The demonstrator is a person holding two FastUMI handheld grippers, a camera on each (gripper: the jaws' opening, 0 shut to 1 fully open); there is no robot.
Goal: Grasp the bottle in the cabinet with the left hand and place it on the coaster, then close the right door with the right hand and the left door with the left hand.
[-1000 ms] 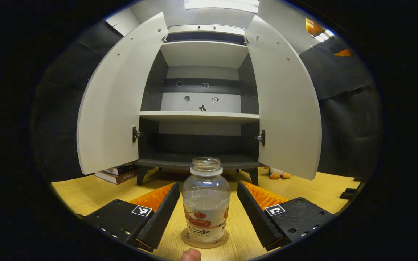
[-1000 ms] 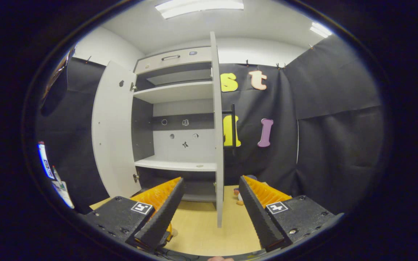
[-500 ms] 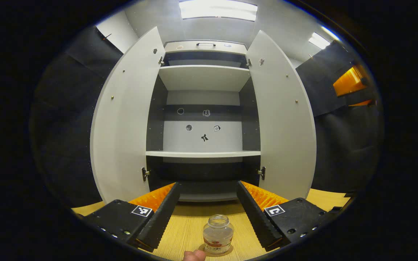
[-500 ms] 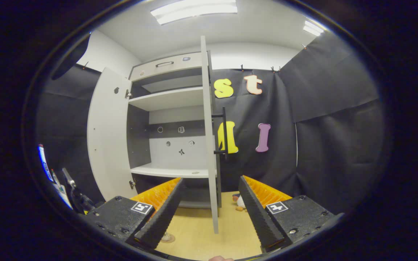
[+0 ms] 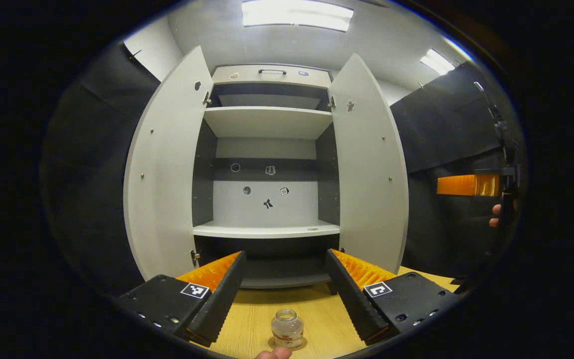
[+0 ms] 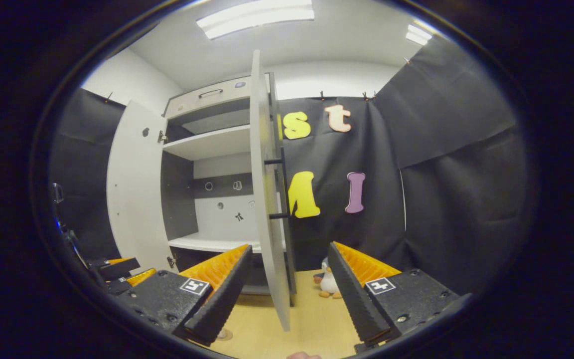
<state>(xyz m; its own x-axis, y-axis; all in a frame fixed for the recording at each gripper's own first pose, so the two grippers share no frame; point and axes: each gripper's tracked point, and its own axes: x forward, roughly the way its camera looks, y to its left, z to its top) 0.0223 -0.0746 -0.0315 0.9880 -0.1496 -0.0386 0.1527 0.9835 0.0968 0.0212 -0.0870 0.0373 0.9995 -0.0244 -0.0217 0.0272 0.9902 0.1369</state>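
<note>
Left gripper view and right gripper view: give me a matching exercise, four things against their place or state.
Things:
1. bottle
2. right door
3. left hand-held gripper
4. toy penguin

States:
a. open, holding nothing
b. upright on the coaster
c. on the floor beside the cabinet
d. swung open, edge toward the camera

Pairs: 1-b, 2-d, 3-a, 4-c

Black cloth walls [image 6: 456, 164], white ceiling with strip lights [image 5: 297, 12], wooden tabletop [image 5: 317, 314].

Bright ceiling light [image 5: 297, 13], fisheye-warped edges
</note>
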